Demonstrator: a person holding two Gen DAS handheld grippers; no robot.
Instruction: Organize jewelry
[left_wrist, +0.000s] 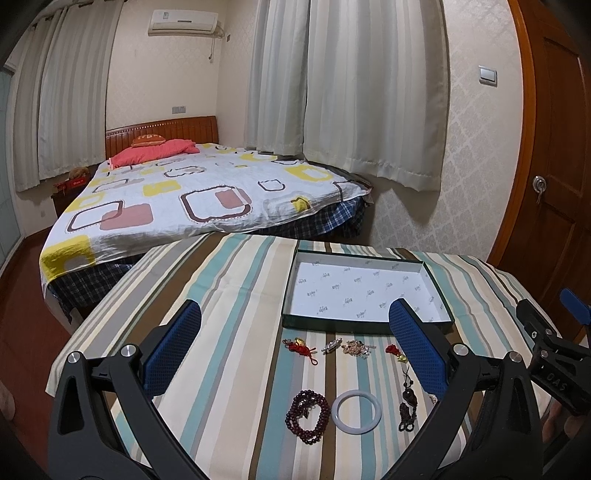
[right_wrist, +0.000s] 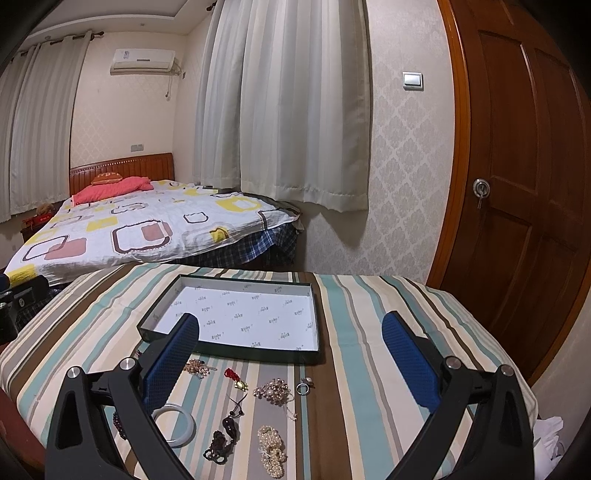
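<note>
On the striped table (left_wrist: 229, 288) a shallow dark-rimmed tray (right_wrist: 317, 321) with a white printed lining sits empty at the far side. The jewelry lies loose just near of it in two rough rows.

The pale jade-like bangle (left_wrist: 356, 411) looks rigid, smooth and likely breakable. It is probably best pinched across its band, not squeezed from outside. The dark red bead strand (left_wrist: 308, 415) and the pearl strand (right_wrist: 272, 448) are limp and will sag or slip, so a hold through the bunched middle seems safest. The small ring (right_wrist: 302, 388) and the gold-and-red charm (right_wrist: 239, 382) are light and fiddly, lying flat on the cloth.

The left claw (left_wrist: 295, 343) is spread wide above the near rows, holding and touching nothing. The right claw (right_wrist: 291, 354) is likewise wide open and empty, hovering over the pieces near the tray's front edge.
</note>
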